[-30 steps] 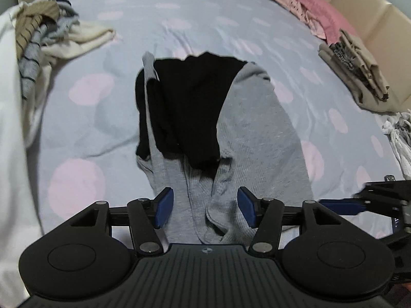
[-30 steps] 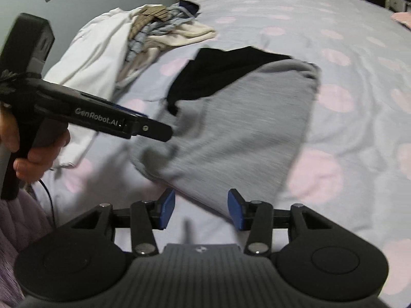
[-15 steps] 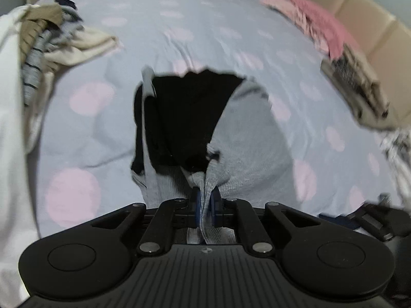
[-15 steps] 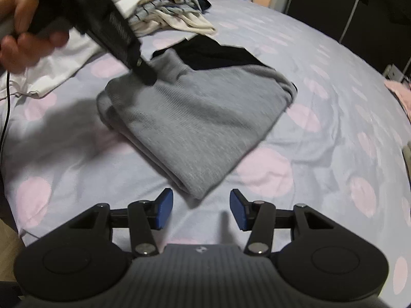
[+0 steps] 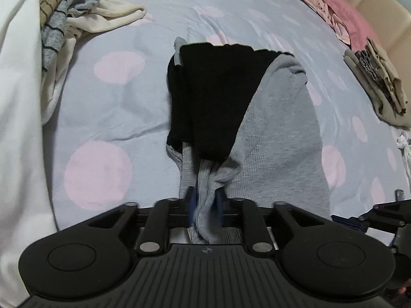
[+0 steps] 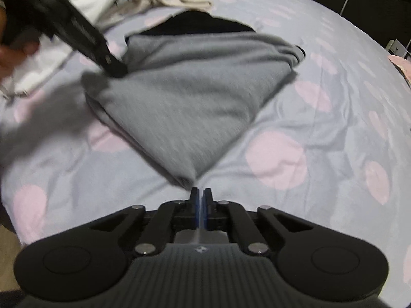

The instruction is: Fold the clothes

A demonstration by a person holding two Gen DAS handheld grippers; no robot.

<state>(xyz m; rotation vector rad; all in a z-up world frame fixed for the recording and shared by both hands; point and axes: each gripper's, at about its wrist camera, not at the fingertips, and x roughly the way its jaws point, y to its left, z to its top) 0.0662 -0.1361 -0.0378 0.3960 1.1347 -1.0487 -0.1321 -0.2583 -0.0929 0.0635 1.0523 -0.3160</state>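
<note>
Grey-and-black garment (image 5: pixel 277 133); lilac, pink-dotted bedsheet (image 5: pixel 123 107).

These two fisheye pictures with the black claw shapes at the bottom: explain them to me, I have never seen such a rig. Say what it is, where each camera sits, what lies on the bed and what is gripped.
A person holds one tool in each hand, and each carries a camera looking along its two fingers. The black shape at the bottom of each picture is that tool.

In the left wrist view, the left hand-held gripper has a bunched edge of the grey and black garment between its blue pads; its jaws are opening. The garment lies half folded on the spotted bedsheet.

In the right wrist view, the right hand-held gripper is shut at the garment's near corner; whether it pinches cloth is unclear, as the picture is blurred.

Also on the bed: a loose pile of clothes, pink clothes and a folded beige stack.
</note>
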